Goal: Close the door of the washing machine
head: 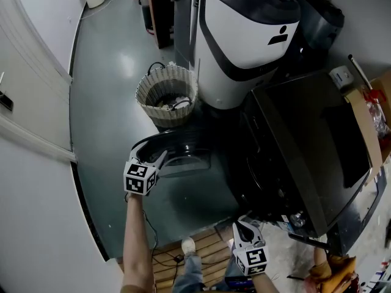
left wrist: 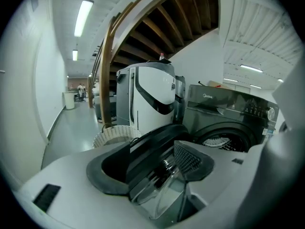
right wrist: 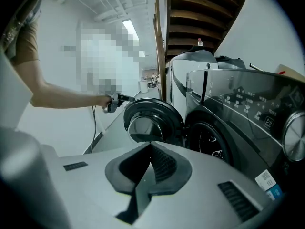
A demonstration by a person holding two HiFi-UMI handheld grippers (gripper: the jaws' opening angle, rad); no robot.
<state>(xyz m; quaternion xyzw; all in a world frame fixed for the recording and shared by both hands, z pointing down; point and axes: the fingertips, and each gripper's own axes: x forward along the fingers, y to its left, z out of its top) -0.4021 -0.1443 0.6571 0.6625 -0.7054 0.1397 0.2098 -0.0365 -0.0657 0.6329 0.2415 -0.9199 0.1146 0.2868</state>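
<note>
A dark front-loading washing machine (head: 305, 145) stands at the right with its round door (head: 177, 148) swung wide out to the left. My left gripper (head: 160, 159) is at the door's outer edge. In the left gripper view that gripper (left wrist: 152, 163) is open, with the door's rim (left wrist: 152, 149) passing between the pads; the drum opening (left wrist: 224, 140) shows beyond. My right gripper (head: 243, 224) hangs low in front of the machine, apart from it. In the right gripper view it (right wrist: 148, 151) is shut on nothing and faces the door (right wrist: 152, 120) and the opening (right wrist: 209, 142).
A wicker basket (head: 166, 93) stands behind the door, beside a tall white and black appliance (head: 244, 35). A cardboard box (head: 372, 121) sits right of the washer. A white wall (head: 30, 102) runs along the left. My shoe (head: 188, 246) rests on wooden slats below.
</note>
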